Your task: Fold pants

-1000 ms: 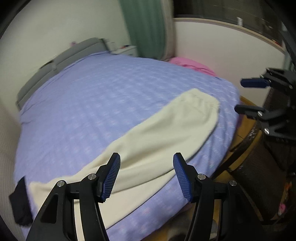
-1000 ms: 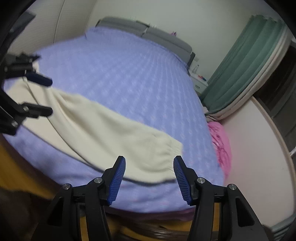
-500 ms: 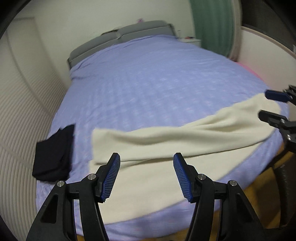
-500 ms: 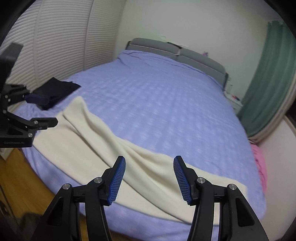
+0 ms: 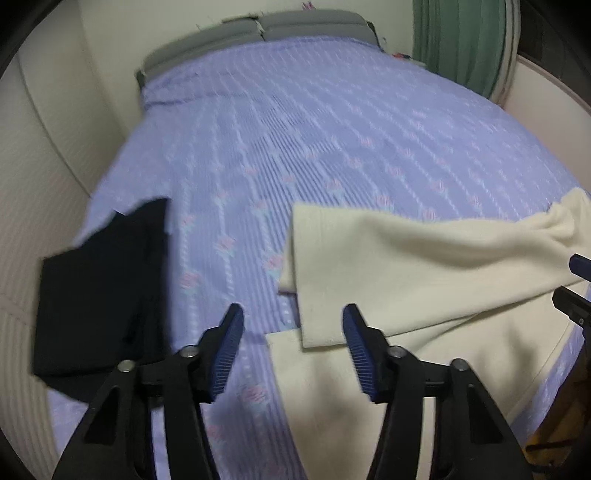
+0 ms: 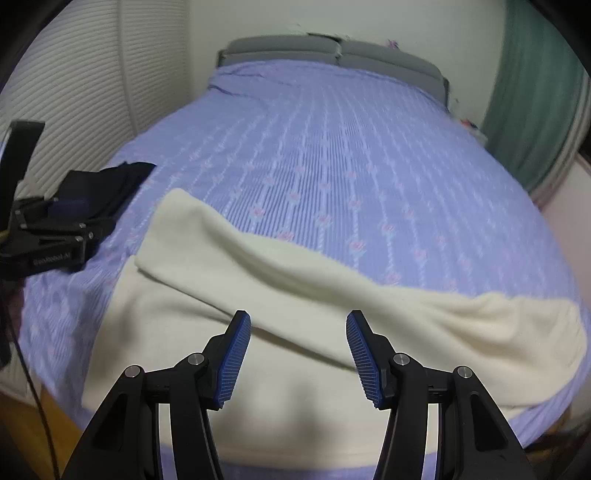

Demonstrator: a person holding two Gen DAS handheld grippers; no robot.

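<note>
Our left gripper's (image 5: 293,349) fingers (image 5: 231,345) are closing on nothing, over the leg ends of the cream pants (image 5: 417,266). The pants lie lengthwise across the bed's (image 5: 314,129) near edge; our right gripper (image 6: 297,356) hovers half-open, empty, over their middle.

In the left wrist view the bed (image 5: 332,147) fills the middle of the frame, its headboard (image 5: 258,31) at the top centre and a curtain (image 5: 461,40) in the upper right. The pants (image 5: 424,266) lie on the bed across the right and lower centre, one leg overlapping the other. A folded garment (image 5: 99,295) lies on the bed at the left, well apart from the pants. The left gripper (image 5: 291,350) sits at the bottom centre, above the leg ends; the right gripper (image 5: 576,284) enters at the right edge. In the right wrist view the pants (image 6: 295,288) stretch from centre left to lower right, with the right gripper (image 6: 297,358) over them at the bottom centre
</note>
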